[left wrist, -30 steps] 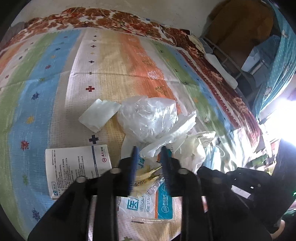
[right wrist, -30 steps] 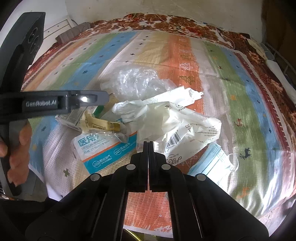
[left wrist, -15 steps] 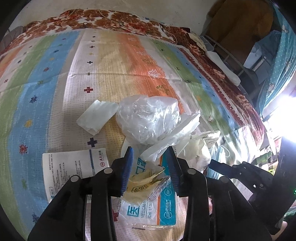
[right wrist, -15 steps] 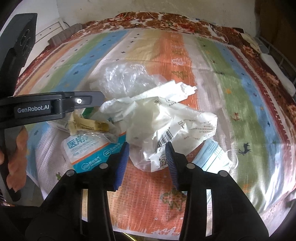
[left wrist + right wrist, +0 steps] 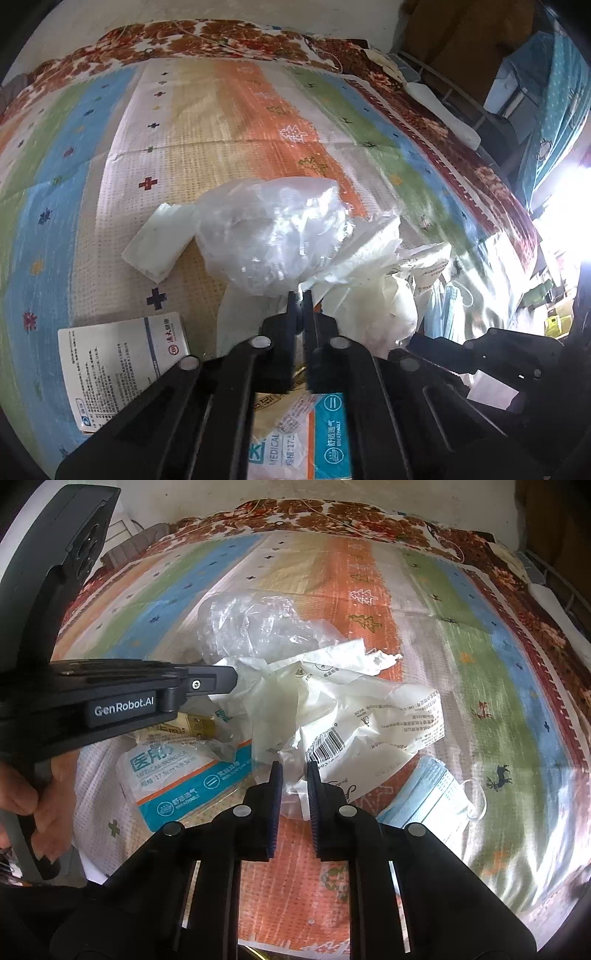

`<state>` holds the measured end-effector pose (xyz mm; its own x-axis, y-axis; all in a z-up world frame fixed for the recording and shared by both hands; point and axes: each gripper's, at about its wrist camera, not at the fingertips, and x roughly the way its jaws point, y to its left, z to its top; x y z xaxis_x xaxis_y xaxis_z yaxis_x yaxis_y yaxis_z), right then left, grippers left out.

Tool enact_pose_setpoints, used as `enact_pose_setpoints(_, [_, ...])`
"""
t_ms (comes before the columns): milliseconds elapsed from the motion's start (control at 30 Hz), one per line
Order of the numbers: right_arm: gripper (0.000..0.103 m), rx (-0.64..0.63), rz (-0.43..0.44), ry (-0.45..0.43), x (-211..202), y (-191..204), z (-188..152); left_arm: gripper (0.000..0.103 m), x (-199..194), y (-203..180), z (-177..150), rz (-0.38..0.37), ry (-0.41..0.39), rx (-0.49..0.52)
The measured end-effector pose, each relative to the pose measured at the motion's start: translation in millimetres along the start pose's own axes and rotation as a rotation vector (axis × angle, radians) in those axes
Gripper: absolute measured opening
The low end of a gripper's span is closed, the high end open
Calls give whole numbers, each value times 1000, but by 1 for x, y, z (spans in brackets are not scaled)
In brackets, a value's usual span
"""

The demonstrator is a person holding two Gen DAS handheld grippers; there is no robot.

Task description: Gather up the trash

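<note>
1. The trash pile lies on the striped bed cover, directly ahead of both your grippers.
2. Your left hand-held gripper has just closed; its jaws are together at the edge of the white crumpled wrapper, under the clear plastic bag.
3. Your right hand-held gripper has been closing to a narrow gap, with the printed white bag between its jaws.
4. A blue face mask lies just right of it.

Right tongs closing around crumpled white wrapper on striped blanket.
</note>
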<state>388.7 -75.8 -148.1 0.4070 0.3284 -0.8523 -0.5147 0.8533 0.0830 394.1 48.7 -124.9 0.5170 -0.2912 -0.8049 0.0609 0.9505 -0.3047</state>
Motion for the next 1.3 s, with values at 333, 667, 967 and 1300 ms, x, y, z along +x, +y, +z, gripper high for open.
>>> enact_pose_setpoints(333, [11,15,39,-39,-32,-2,7,1,-40,-7,3,-3,-77,2])
enact_pose_setpoints(667, [10,12,66,-95,-76,2,4,1,-94,0,-5,5,-136,-30])
enact_pose_setpoints(967, [10,-6,85,-157,-114,11,0,0,-142,-9,-13,-12,-152,-85])
enact_pose_setpoints(1300, [10,-29,102,-185,-146,22,-12,0,-190,-29,-40,27,-163,-167])
